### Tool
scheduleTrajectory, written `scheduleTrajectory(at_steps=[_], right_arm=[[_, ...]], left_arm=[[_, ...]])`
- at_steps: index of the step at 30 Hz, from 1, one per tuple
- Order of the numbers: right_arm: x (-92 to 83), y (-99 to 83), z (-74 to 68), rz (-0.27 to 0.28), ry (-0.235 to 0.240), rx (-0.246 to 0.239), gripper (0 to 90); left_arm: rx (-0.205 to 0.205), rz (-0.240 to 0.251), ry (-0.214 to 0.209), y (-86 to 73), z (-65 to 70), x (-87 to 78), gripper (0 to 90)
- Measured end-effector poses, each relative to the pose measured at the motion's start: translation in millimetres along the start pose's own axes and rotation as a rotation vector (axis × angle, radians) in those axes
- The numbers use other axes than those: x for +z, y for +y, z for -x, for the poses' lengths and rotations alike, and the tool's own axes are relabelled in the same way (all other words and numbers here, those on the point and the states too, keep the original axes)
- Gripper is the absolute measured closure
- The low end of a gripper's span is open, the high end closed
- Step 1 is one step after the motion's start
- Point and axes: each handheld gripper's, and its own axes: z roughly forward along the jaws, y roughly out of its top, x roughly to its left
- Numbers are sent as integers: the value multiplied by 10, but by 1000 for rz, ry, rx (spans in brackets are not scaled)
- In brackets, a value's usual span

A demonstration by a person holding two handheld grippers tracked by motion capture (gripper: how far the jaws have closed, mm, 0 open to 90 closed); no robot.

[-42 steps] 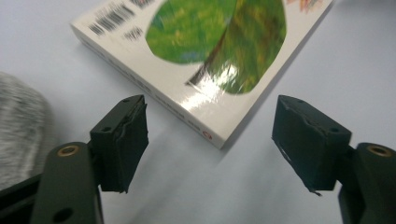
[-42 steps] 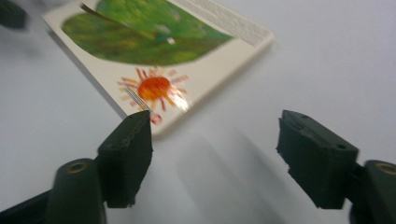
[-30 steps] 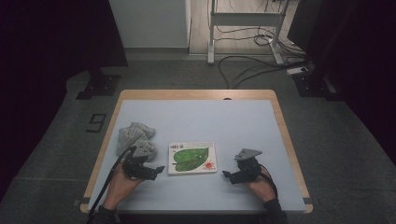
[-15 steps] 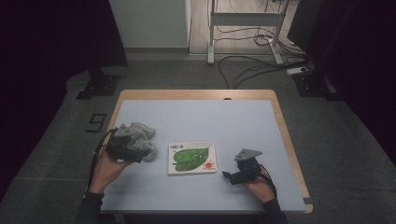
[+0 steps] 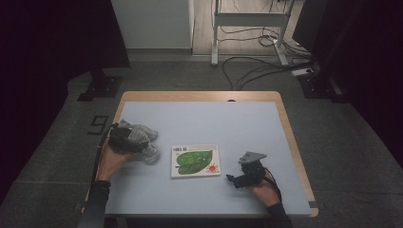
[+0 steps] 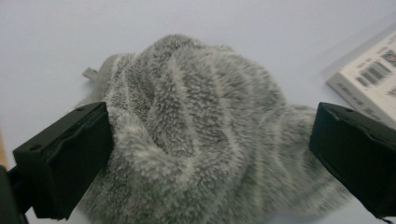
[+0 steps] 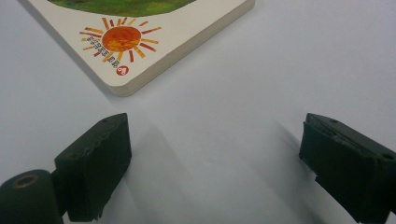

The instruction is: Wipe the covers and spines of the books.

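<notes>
Grey fleece cloth [image 5: 138,140] lies bunched in a soft heap at the left edge of the bench [image 5: 228,118], well left of the book [image 5: 196,161] and apart from it. This cloth is the item in hand.

Left tongs [image 5: 124,140] sit directly at the heap. In the left gripper view the cloth [image 6: 196,135] swells up between the 2 black jaws, which have just been opening and now stand wide. The near jaw brushes the pile on 1 side; the far jaw stands at the heap's other flank. No squeeze on the fabric is evident, so the cloth is straddled, not held. Judgement: the wide spread suits a bulky, yielding heap, letting the jaws pass round a thick fold before closing.

Right tongs [image 5: 236,180] rest low at the front right of the bench, just beside the book's near right corner and clear of it. In the right gripper view the jaws stand wide with bare bench [image 7: 224,140] between them; the book corner [image 7: 140,56], bearing an orange sun, lies ahead of the jaws, untouched. Judgement: this hand is parked, placed to steady or take the book if called on.

Book lies flat, cover up, near the bench centre, square to the front edge.

Risk noted: loose fleece may slip or snag, and a shallow bite would lift 1 layer alone.
</notes>
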Motion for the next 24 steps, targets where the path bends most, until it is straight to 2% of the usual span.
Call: scheduleTrajectory(at_steps=[2, 5, 7, 12, 15, 18, 20, 24], right_arm=[[0, 0, 0, 0, 0, 0, 84], [0, 0, 0, 1, 0, 0, 84], [0, -1, 0, 1, -1, -1, 85], [0, -1, 0, 1, 0, -1, 85], [0, -1, 0, 2, 0, 0, 85], [0, -1, 0, 2, 0, 0, 85], [0, -1, 0, 2, 0, -1, 85], [0, -2, 0, 3, 0, -1, 86]], left_arm=[[-11, -12, -6, -31, -35, 75, 0], [6, -65, 23, -79, -45, 186, 0], [24, -81, 36, -114, -35, 235, 20], [43, -74, 43, -160, -11, 246, 201], [56, -70, 43, -164, -13, 208, 365], [47, -55, 60, -182, -25, 177, 516], [37, -40, 62, -197, -36, 162, 584], [37, -26, 62, -196, -40, 135, 642]])
